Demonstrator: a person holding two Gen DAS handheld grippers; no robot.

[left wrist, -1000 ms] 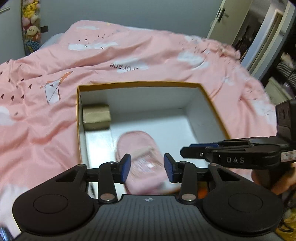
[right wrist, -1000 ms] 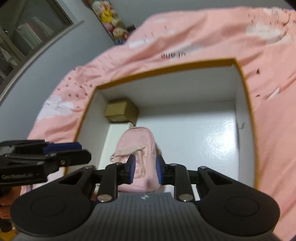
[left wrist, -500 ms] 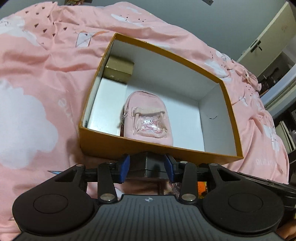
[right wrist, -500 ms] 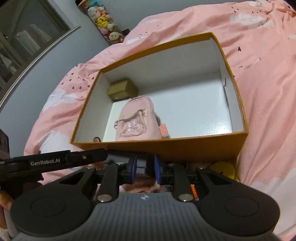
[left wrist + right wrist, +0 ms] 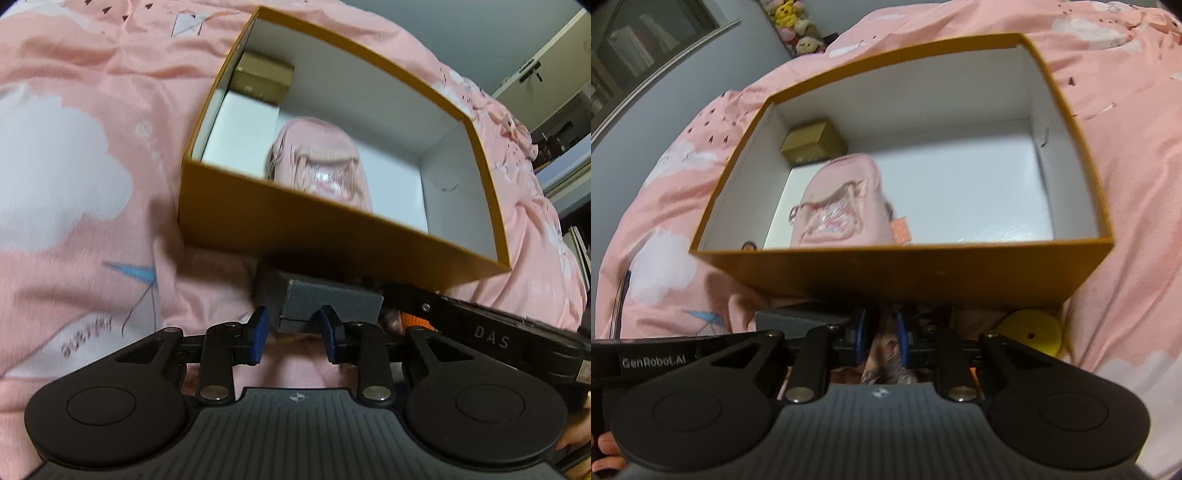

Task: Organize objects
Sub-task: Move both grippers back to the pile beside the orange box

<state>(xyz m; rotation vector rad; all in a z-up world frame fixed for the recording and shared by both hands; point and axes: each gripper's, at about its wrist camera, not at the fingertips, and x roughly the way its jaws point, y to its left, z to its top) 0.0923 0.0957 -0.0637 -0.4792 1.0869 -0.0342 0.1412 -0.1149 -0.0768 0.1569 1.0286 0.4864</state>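
Two grippers worked below the orange box [image 5: 332, 229] on the pink bed [image 5: 74, 147]. The left gripper [image 5: 293, 334], jaws just narrowing, straddled a gray case [image 5: 325, 299] without visibly pressing it. The right gripper [image 5: 881, 341] was nearly clenched; what lay between its jaws was unclear. A pink backpack [image 5: 838, 206] lay inside the box, a gold box [image 5: 812, 146] at its 11 o'clock.

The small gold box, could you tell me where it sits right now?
The small gold box sits inside the orange box, in its far left corner, just behind the pink backpack.
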